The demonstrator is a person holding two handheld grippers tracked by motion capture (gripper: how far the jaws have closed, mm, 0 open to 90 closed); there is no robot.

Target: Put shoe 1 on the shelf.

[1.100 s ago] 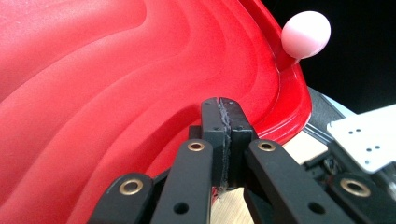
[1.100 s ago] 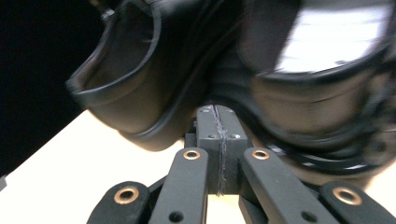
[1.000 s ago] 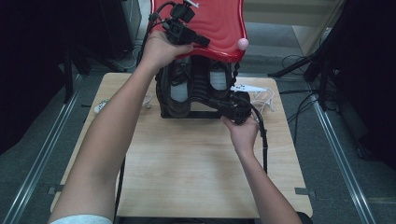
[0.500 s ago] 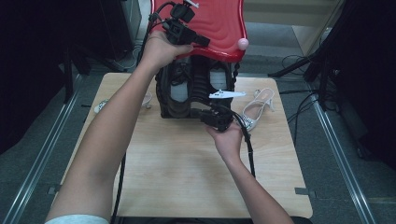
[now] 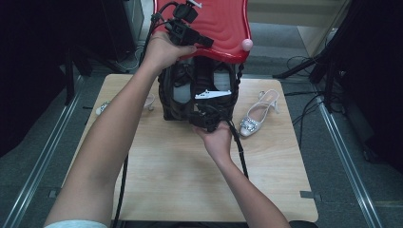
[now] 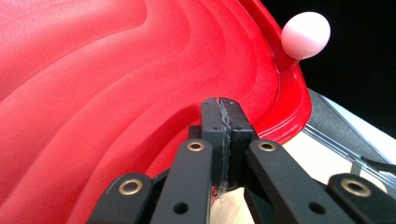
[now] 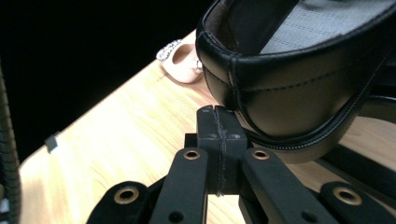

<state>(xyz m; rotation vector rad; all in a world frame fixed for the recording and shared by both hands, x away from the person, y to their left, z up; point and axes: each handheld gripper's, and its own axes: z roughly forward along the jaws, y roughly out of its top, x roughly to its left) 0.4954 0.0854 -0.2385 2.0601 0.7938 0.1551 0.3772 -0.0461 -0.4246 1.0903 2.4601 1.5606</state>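
Observation:
A black shoe rack under a red wavy top stands at the far side of the wooden table. My left gripper is raised against the red top, jaws pressed together with nothing between them, near the pink knob. My right gripper is low at the rack's front, shut and empty. Its tips sit just under the toe of a black shoe on the rack, and whether they touch it I cannot tell.
A white heeled shoe with a jewelled buckle lies on the table right of the rack. A pale shoe lies to its left, also visible beyond my right gripper. Cables trail over the near half of the table.
My right gripper has moved left along the rack's front, away from the white heeled shoe. The left hand has kept still on the red top.

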